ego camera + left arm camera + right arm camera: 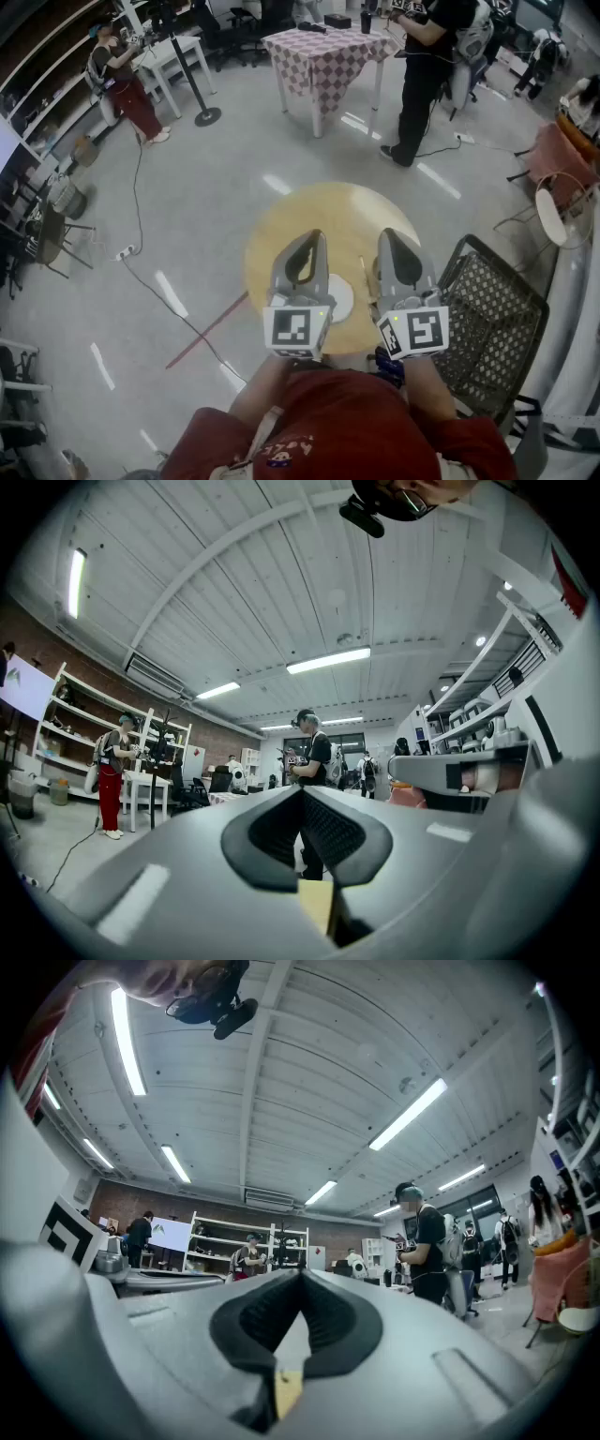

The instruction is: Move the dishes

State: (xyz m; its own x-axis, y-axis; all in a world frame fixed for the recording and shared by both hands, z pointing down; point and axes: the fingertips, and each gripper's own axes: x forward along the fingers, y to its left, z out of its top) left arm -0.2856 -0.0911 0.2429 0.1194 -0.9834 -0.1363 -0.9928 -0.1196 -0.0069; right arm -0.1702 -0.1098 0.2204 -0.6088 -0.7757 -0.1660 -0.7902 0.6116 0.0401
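A round wooden table (328, 217) stands right in front of me in the head view. On its near side lies a small white dish (342, 298), partly hidden behind my left gripper's body. My left gripper (313, 236) and right gripper (389, 234) hover side by side above the table, the dish between and below them. Both are shut with nothing in them. In the left gripper view the left gripper (302, 792) has its jaws together and points out into the room. The right gripper (301, 1275) looks the same in its own view, and neither view shows the dish.
A dark mesh chair (495, 317) stands just right of the table. Farther off are a checkered table (323, 49), a person in black (427, 75), and a person in red trousers (127, 84) by white shelving. A cable (141, 202) and a red line (206, 330) cross the floor at left.
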